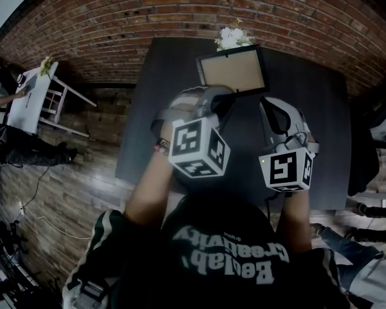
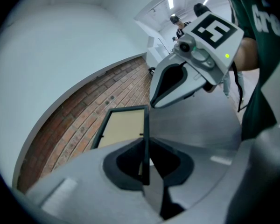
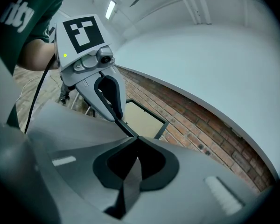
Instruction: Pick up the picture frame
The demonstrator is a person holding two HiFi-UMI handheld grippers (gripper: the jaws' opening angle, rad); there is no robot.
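**You:** What's nearest to me?

**Spotter:** Your dark green shirt [image 1: 225,256]. Your left forearm [image 1: 148,192] and right forearm [image 1: 296,221] reach out from it over the dark table [image 1: 148,127].

**You:** How's my left gripper?

**Spotter:** Your left gripper [image 2: 145,146] is clamped on the near edge of the picture frame [image 1: 233,71]. The thin black rim runs straight between the pads, which stand only a sliver apart on it.

**You:** And the right?

**Spotter:** Your right gripper [image 3: 133,138] comes in from the other side. Its tips pinch together on that same edge, at the frame's near right corner. Both of your grippers have hold of the frame.

**You:** Where is the frame?

**Spotter:** Just past both grippers, over the far half of the table. It is tilted so its beige panel faces up toward you. I can't tell whether its far edge rests on the table.

**You:** And beyond it?

**Spotter:** A small bunch of white flowers [image 1: 232,38] sits just behind the frame's far edge, with the brick wall [image 1: 103,18] behind them. Off to your left, on the wood floor [image 1: 58,192], there's a white table [image 1: 38,98] with a person [image 1: 16,143] beside it.
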